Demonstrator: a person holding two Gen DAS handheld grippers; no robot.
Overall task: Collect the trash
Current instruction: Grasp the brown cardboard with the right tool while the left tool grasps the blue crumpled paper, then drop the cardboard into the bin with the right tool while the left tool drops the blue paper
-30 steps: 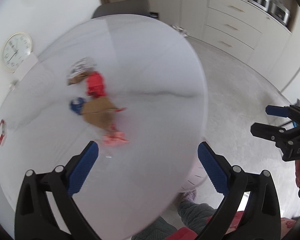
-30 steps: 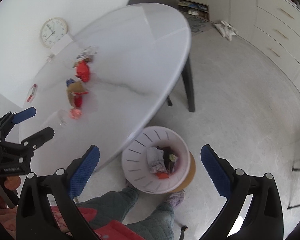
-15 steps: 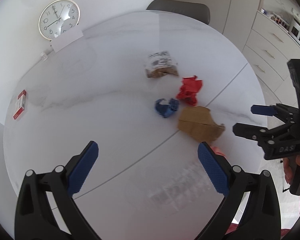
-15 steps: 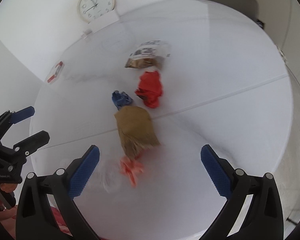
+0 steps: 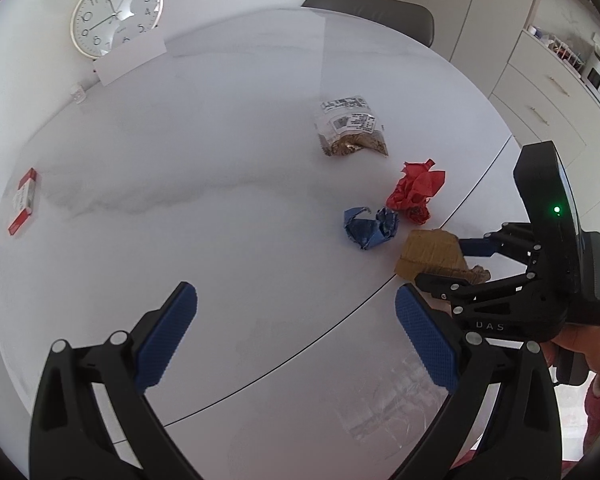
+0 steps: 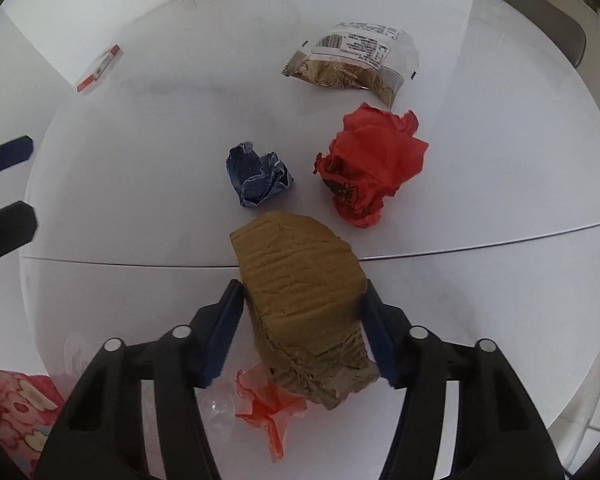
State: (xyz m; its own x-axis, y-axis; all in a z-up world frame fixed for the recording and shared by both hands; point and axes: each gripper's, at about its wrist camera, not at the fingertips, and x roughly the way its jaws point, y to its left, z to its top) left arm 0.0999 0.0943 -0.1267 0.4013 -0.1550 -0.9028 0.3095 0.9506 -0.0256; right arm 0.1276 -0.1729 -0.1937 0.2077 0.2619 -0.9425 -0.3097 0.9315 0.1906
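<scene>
Trash lies on the round white table point(image 5: 180, 200). My right gripper point(image 6: 300, 312) is shut on a torn brown cardboard piece point(image 6: 300, 280), which also shows in the left wrist view point(image 5: 432, 254). Beyond it lie a crumpled blue paper point(image 6: 258, 178) point(image 5: 370, 226), a crumpled red paper point(image 6: 370, 162) point(image 5: 416, 190) and a snack wrapper point(image 6: 352, 64) point(image 5: 352, 126). An orange plastic scrap point(image 6: 272, 404) lies under the cardboard. A clear plastic wrap point(image 5: 384, 404) lies at the table's near edge. My left gripper point(image 5: 296, 340) is open and empty above the table.
A small red and white box point(image 5: 22, 202) point(image 6: 100, 68) lies at the table's far left. A wall clock point(image 5: 116, 12) and a white card point(image 5: 130, 60) stand at the back. A grey chair point(image 5: 372, 12) stands behind the table. Cabinets point(image 5: 540, 92) line the right.
Both grippers swung from the floor bin back over the table. My right gripper has dropped low and closed on the brown cardboard. The left stays open.
</scene>
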